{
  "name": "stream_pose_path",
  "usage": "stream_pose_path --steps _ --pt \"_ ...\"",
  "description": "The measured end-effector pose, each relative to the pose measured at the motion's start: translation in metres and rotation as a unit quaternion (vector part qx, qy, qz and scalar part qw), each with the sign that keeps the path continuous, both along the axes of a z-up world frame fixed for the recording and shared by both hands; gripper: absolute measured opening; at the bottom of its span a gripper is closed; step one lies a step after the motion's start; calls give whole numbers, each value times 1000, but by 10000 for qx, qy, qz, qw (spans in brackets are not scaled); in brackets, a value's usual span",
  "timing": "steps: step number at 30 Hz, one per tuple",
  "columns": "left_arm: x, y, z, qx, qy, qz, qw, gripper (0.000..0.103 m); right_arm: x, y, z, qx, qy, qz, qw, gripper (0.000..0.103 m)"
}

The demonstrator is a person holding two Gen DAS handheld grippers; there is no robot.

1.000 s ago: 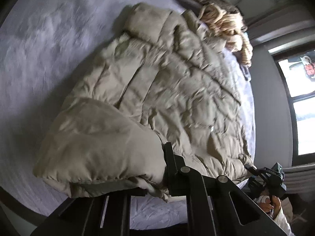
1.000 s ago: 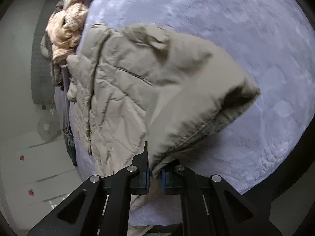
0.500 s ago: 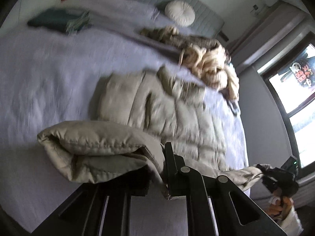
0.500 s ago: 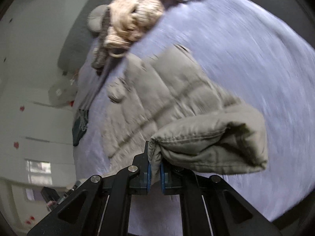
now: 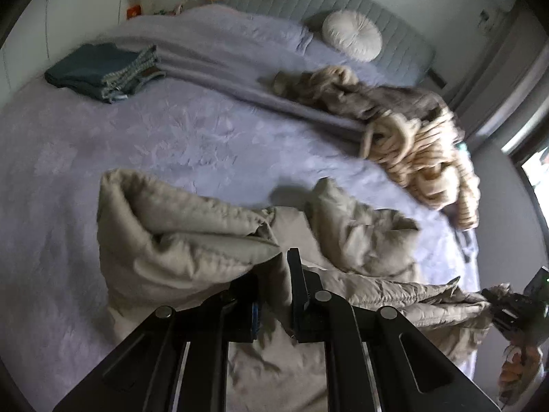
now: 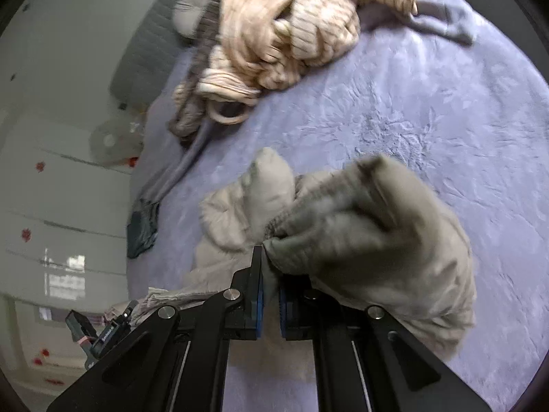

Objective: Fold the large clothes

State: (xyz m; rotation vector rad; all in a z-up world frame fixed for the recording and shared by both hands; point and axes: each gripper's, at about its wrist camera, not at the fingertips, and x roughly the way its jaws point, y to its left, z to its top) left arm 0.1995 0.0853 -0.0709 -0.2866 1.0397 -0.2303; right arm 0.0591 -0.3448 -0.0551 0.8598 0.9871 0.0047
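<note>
A beige quilted puffer jacket lies bunched on the lavender bed. My left gripper is shut on one corner of the jacket's hem and holds it lifted, the fabric folding back toward me. My right gripper is shut on the other corner of the jacket, also lifted above the bed. The right gripper also shows at the right edge of the left wrist view, with the hem stretched between the two. The jacket's far part is crumpled and partly hidden by the raised hem.
A heap of cream knitted clothes and a brown garment lie at the bed's far right. A folded dark teal garment sits at the far left. A round white cushion leans on the grey headboard. A window is at the right.
Both grippers have lifted the jacket's hem and carried it forward toward the collar; the flat jacket is now doubled over and bunched. Both views tilted up to show the headboard.
</note>
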Motion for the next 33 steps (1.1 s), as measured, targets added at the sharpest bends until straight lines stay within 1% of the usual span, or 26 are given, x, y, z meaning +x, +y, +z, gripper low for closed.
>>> stream_pose_path --steps 3,4,9,11,14,16,18,20,21,23,24,25,26,27,29,30,31,32,33 --pt "33 -10 -37 275 182 -127 9994 14 28 -5 -28 9 122 -130 9998 7" --pt "39 -11 -46 315 233 -148 9991 14 34 -6 -36 38 145 -163 9998 7" --pt "73 -16 -99 398 569 -222 9973 15 68 -9 -85 -39 392 -281 9988 7" --pt "79 -16 -111 379 638 -204 9970 15 73 -10 -100 -4 457 -320 9984 7" --pt "86 -18 -123 321 689 -139 9970 15 84 -11 -116 -35 536 -295 9981 7" --pt "89 -21 -127 346 721 -158 9967 15 89 -11 -120 -118 554 -222 9981 7" --pt "90 -21 -127 333 767 -149 9964 15 93 -11 -121 -183 586 -135 9980 7" --pt "89 -18 -120 322 777 -137 9964 15 95 -11 -118 -211 616 -90 9978 7" --pt "86 -17 -114 335 740 -127 9966 18 95 -11 -116 -228 625 -65 9978 8" --pt "80 -13 -99 410 555 -90 9976 38 96 -8 -105 -401 616 72 9973 10" --pt "75 -12 -90 504 382 -53 9980 70 96 -6 -102 -499 609 129 9968 12" --pt "69 -10 -79 644 145 33 9978 93 94 -3 -97 -635 589 208 9960 14" --pt "64 -8 -69 766 -85 105 9970 96 92 -1 -91 -782 563 289 9949 15" --pt "60 -7 -61 834 -251 92 9962 96 90 1 -86 -886 533 337 9941 17" --pt "57 -8 -52 921 -328 -41 9952 96 84 3 -76 -1019 443 363 9931 19" --pt "56 -9 -51 896 -328 -97 9954 96 81 4 -73 -1036 403 333 9932 23" --pt "56 -11 -51 816 -296 -194 9960 96 77 5 -71 -1047 359 284 9934 38" --pt "55 -15 -52 690 -258 -347 9967 94 72 7 -68 -1043 292 236 9938 48" --pt "55 -19 -53 627 -250 -433 9968 81 68 10 -67 -993 196 227 9946 63"
